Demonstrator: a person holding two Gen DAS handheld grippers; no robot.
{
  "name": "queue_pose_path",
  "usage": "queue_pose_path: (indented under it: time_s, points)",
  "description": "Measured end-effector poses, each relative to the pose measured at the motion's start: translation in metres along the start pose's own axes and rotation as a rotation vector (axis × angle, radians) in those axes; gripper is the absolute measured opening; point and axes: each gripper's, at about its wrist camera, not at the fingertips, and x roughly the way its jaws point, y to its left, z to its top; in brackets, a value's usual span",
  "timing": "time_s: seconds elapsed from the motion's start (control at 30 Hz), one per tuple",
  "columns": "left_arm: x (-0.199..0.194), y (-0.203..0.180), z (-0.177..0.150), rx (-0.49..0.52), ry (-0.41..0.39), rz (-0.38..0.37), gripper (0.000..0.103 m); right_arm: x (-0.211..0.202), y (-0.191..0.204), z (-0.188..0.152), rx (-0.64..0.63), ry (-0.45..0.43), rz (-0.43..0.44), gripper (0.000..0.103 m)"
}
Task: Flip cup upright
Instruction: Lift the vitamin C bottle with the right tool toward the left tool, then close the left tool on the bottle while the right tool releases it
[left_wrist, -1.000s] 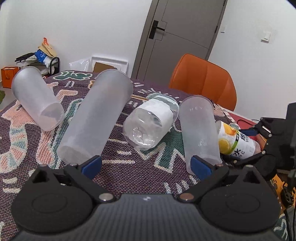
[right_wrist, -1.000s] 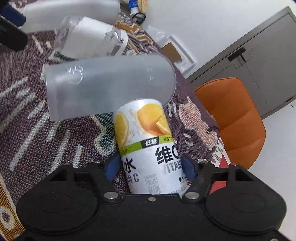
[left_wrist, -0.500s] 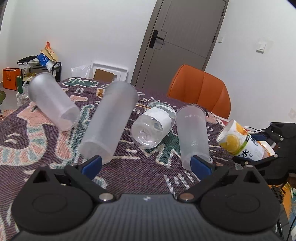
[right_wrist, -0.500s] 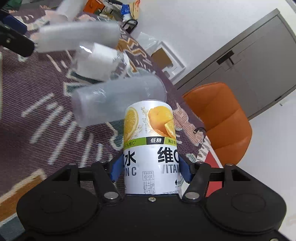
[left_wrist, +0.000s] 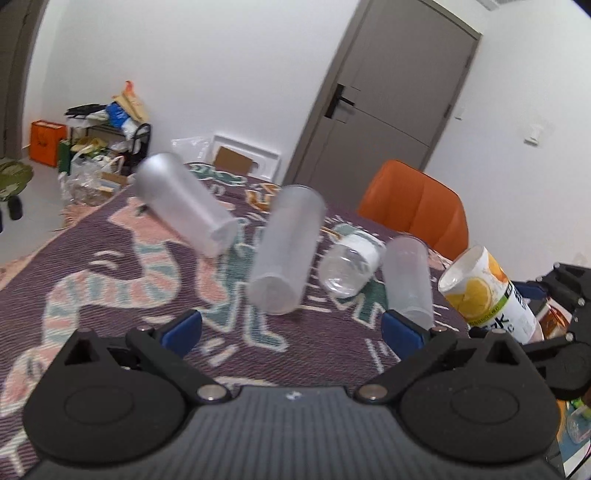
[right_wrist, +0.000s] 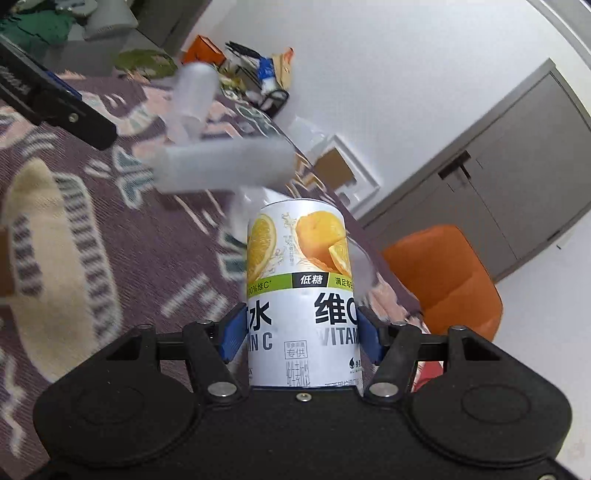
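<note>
Around me the walls (left_wrist: 207, 66) were plain white. A grey-brown door (left_wrist: 384, 99) with a black handle (left_wrist: 338, 105) stood shut behind an orange chair (left_wrist: 413, 206). A patterned cloth (left_wrist: 110, 266) covered the table. Clutter crowded a black rack (left_wrist: 138, 140) beside an orange box (left_wrist: 46, 142).

White cup (right_wrist: 301, 295) with orange-slice print; frosted tumblers (left_wrist: 286, 254); purple patterned tablecloth (left_wrist: 110, 266); orange chair (left_wrist: 413, 206)
</note>
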Motion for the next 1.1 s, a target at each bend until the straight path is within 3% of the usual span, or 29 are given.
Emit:
queue_pose_path:
  time_s: [0.57, 1.1]
  points:
    - [-0.053, 0.07, 0.0, -0.066, -0.028, 0.052, 0.102, -0.021, 0.078, 0.048, 0.005, -0.056, 0.12, 0.059]
    - [-0.065, 0.098, -0.009, -0.114, 0.012, 0.07, 0.102, -0.012, 0.126, 0.052, 0.024, -0.041, 0.253, 0.06]
